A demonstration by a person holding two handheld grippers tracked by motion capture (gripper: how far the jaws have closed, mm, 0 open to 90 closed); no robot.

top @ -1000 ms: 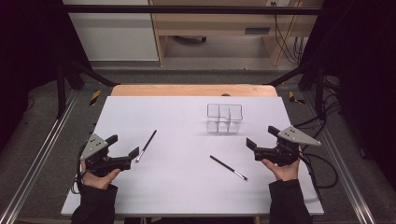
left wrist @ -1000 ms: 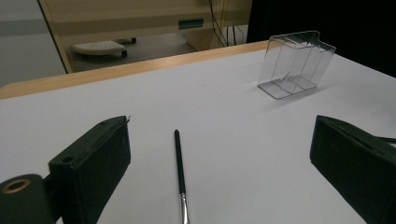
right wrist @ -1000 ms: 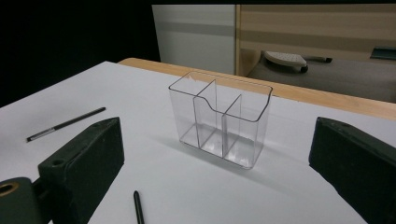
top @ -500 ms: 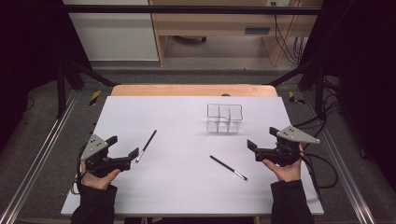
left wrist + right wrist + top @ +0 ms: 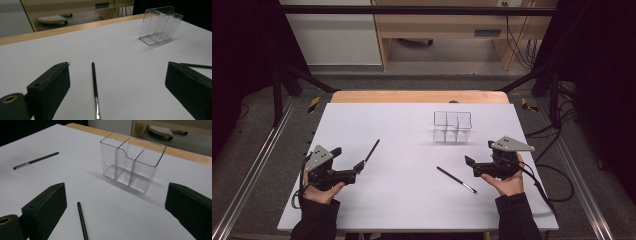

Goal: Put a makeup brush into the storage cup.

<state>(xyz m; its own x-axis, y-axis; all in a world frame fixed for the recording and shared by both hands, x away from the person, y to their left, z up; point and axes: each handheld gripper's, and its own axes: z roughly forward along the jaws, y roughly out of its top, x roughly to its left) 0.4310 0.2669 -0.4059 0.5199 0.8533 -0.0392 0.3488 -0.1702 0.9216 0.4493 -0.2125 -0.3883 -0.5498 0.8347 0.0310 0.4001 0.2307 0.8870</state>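
Note:
Two thin black brushes lie on the white table. One brush lies just ahead of my left gripper, whose jaws stand wide open and empty on either side of it. The other brush lies in front of my right gripper, which is also open and empty. A clear plastic organizer with three compartments stands upright and empty at the back right of the table.
The white board rests on a wooden table whose far edge shows. Cables trail off to the right of the board. Metal rails run along both sides.
My right gripper has shifted slightly toward the near brush. The left gripper, both brushes and the organizer have stayed put.

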